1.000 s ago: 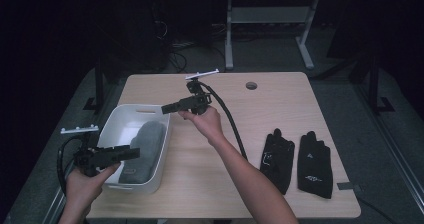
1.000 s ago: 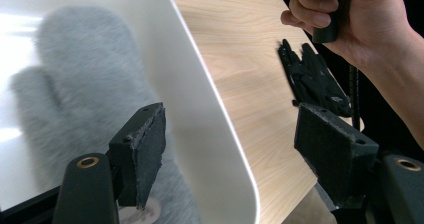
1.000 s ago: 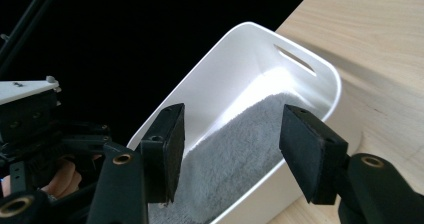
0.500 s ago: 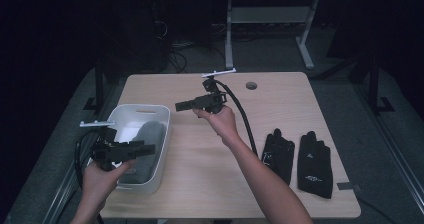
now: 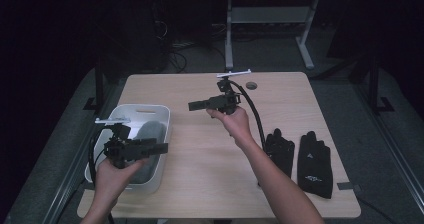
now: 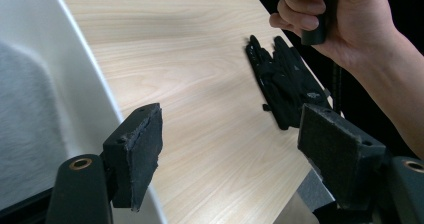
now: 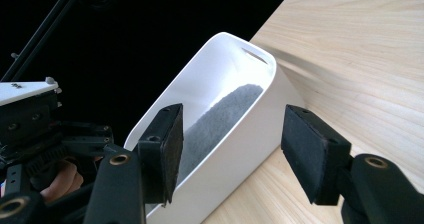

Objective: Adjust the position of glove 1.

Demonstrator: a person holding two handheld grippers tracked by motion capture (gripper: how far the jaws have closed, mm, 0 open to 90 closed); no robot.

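A white bin (image 5: 142, 108) stands at the table's left with a grey cloth (image 5: 150, 131) lying inside it. My left gripper (image 5: 161, 146) hovers over the bin's near right corner, pointing right, open with nothing between its pads (image 6: 240, 149). Ahead of it lie the bin wall (image 6: 85, 74), the grey cloth (image 6: 25, 124) and two black gloves (image 6: 285, 79). My right gripper (image 5: 192, 105) is held above the table's middle, pointing left toward the bin. It is open and holds nothing (image 7: 240, 149), looking at the bin (image 7: 250, 129) and the cloth (image 7: 220, 119).
The two black gloves (image 5: 279, 151) (image 5: 314, 159) lie flat side by side near the wooden table's (image 5: 200, 184) right front. A round cable hole (image 5: 251, 85) sits at the table's back. A white desk frame (image 5: 270, 19) stands behind on the dark floor.
Both grippers have moved to the right. The left one came in over the bin's near right corner, and the right one drew away from the bin toward the table's middle.
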